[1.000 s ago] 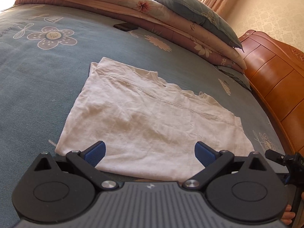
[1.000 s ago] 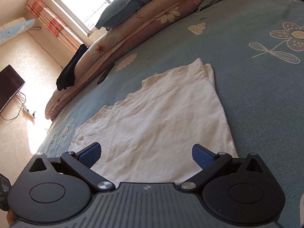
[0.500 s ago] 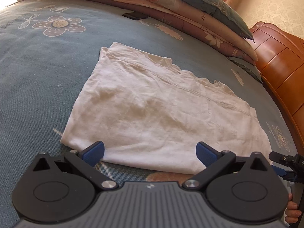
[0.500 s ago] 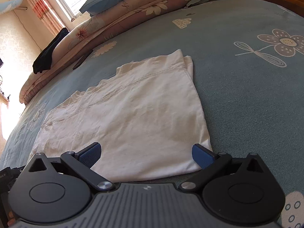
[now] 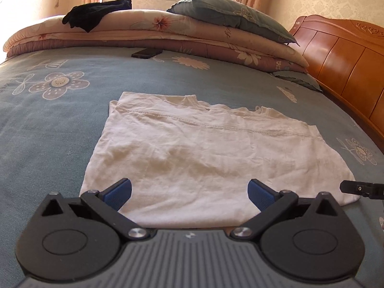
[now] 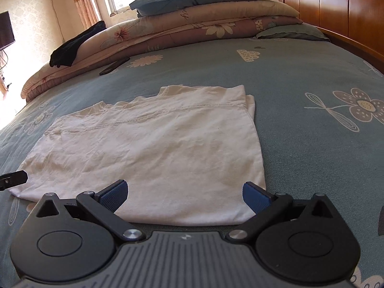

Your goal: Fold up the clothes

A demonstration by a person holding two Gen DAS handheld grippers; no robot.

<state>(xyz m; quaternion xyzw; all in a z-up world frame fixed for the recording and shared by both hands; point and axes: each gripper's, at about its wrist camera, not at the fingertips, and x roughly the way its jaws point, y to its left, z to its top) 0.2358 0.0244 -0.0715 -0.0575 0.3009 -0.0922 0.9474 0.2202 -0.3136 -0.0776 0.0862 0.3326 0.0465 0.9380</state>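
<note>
Near the front edge of the blue bedspread (image 5: 48, 129), the white garment (image 5: 204, 158) lies flat and part-folded, and both the left gripper (image 5: 189, 190) and right gripper (image 6: 184, 192), jaws wide apart and empty, should pinch its near corners together for an even fold.

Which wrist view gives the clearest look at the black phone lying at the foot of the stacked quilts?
The left wrist view: the phone lies nearly side-on on the blue bedspread, its flat face visible against the quilts. The right wrist view shows the same phone only as a thin, slanted dark strip.
</note>
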